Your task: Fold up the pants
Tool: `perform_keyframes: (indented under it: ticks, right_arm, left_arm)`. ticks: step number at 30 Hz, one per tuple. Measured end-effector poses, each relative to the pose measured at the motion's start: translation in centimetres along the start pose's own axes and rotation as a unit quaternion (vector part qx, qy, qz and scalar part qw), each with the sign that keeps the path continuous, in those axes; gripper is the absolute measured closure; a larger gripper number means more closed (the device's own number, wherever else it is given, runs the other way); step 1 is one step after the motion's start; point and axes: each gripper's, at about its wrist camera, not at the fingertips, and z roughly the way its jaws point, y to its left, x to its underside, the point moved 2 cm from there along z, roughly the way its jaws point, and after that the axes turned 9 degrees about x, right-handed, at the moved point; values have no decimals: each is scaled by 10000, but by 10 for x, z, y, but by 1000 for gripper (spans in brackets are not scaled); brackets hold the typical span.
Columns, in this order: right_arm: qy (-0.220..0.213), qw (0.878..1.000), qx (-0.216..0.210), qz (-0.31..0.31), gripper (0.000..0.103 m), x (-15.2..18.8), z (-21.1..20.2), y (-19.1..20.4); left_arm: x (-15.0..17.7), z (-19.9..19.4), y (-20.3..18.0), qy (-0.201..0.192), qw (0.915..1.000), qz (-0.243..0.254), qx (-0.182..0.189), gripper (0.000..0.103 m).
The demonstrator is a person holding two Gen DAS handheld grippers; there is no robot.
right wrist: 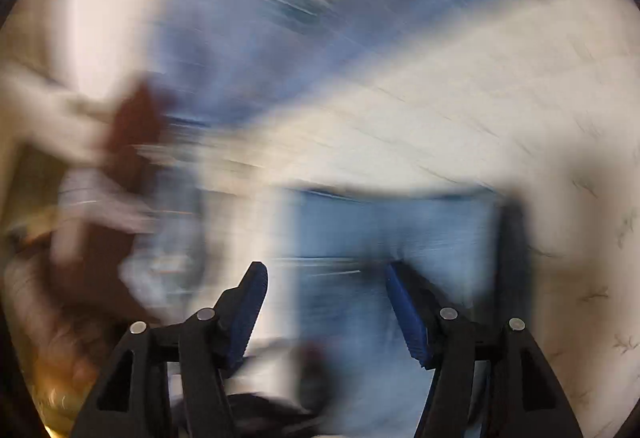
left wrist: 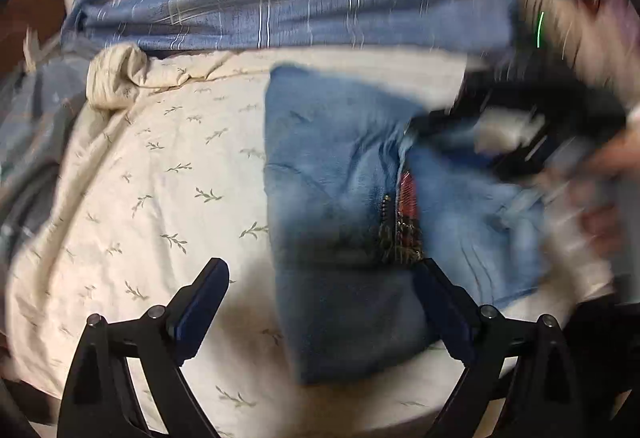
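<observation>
- Left gripper (left wrist: 322, 302) jaws spread wide, nothing clamped; folded jeans (left wrist: 344, 174) seen past and between them on the leaf-print sheet (left wrist: 160, 178).
- Right gripper (right wrist: 326, 312) jaws apart, nothing pinched; view blurred.

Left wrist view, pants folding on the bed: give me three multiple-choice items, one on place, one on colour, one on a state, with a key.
1. Where do the jeans lie?
A. on the leaf-print sheet
B. on a wooden floor
C. over a chair back

2. What colour are the jeans?
A. black
B. light blue
C. red

3. How does the left gripper stand?
A. shut on the jeans
B. shut on the sheet
C. open, holding nothing

Key: 1 A, cream sheet shows on the jeans' left and near sides. 2 B, the denim is pale blue. 3 C, its fingers stand wide apart above the cloth, pinching none.
</observation>
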Motion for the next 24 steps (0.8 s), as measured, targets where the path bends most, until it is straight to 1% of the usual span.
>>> perform_keyframes:
  ticks: [1,2,3,4,5,6,7,8,9,10,12,13,14,15,16,17,18,19,20,21,22,23,24]
  right_arm:
    - [-218,9990,-355,175,49,-1,-3,-11]
    - [-213,9989,-363,180,53,0,-6,-12]
    - [-222,9994,-266,73,53,0,-7,-8]
    - [-211,9997,-127,-94,54,1,-5,-3]
    - [-201,9996,-46,-166,55,0,-3,1]
    - [-168,9998,-37,-140,55,-3,-3,0]
    - [-138,9998,-42,-119,55,-2,-4,-1]
    - [-95,9998,-55,-139,55,-4,-2,-1]
    - [-55,9998,-78,-161,55,-6,0,-3]
    - [-12,9998,-120,-172,55,-3,-4,-8]
    - [50,9996,-198,-209,55,-6,-3,-10]
    - [62,9995,-232,-206,55,-5,-3,-10]
    - [67,9994,-258,-199,55,-5,-5,-12]
    - [58,9994,-251,-214,55,-6,-4,-11]
    - [56,9994,-244,-233,55,-5,-5,-11]
    - [55,9994,-243,-235,55,-5,-4,-10]
    - [66,9994,-255,-232,55,-6,-5,-10]
    - [68,9994,-255,-238,55,-6,-4,-10]
    - [71,9994,-263,-235,55,-6,-4,-11]
    - [74,9994,-266,-228,55,-6,-4,-10]
    - [72,9994,-253,-214,56,-6,-4,-11]
    - [82,9995,-216,-234,57,-6,-4,-11]
    - [84,9994,-159,-295,58,-4,-5,-9]
  left_arm:
    - [-1,-16,16,-270,9982,-373,395,8]
    - [-2,-22,30,-413,9948,-687,633,8]
    - [-4,-23,51,-480,9876,-1229,852,8]
    - [-4,-17,66,-335,9811,-1618,1002,8]
    - [-3,-5,81,-38,9706,-2041,1274,9]
    - [1,4,88,173,9617,-2298,1486,9]
    - [7,14,90,358,9549,-2453,1636,9]
    - [10,19,88,445,9520,-2493,1722,9]
    - [14,26,85,551,9468,-2548,1890,9]
    - [17,31,81,650,9396,-2635,2083,9]
    - [21,41,71,811,9204,-2854,2547,9]
    - [22,49,66,953,9044,-3011,2868,10]
    - [23,52,63,1008,8950,-3138,3007,15]
    - [24,53,63,1030,8933,-3252,2927,41]
    - [22,51,62,1042,8996,-3217,2763,58]
    - [17,43,58,948,9080,-3090,2666,63]
    - [8,29,48,775,9268,-2745,2442,68]
    - [0,15,34,589,9493,-2286,2076,71]
    - [-7,6,17,452,9684,-1817,1648,72]
    - [-5,9,10,500,9762,-1675,1284,72]
    - [5,25,9,765,9784,-1697,895,71]
    - [14,39,10,944,9788,-1687,679,68]
    - [19,40,13,762,9802,-1720,614,61]
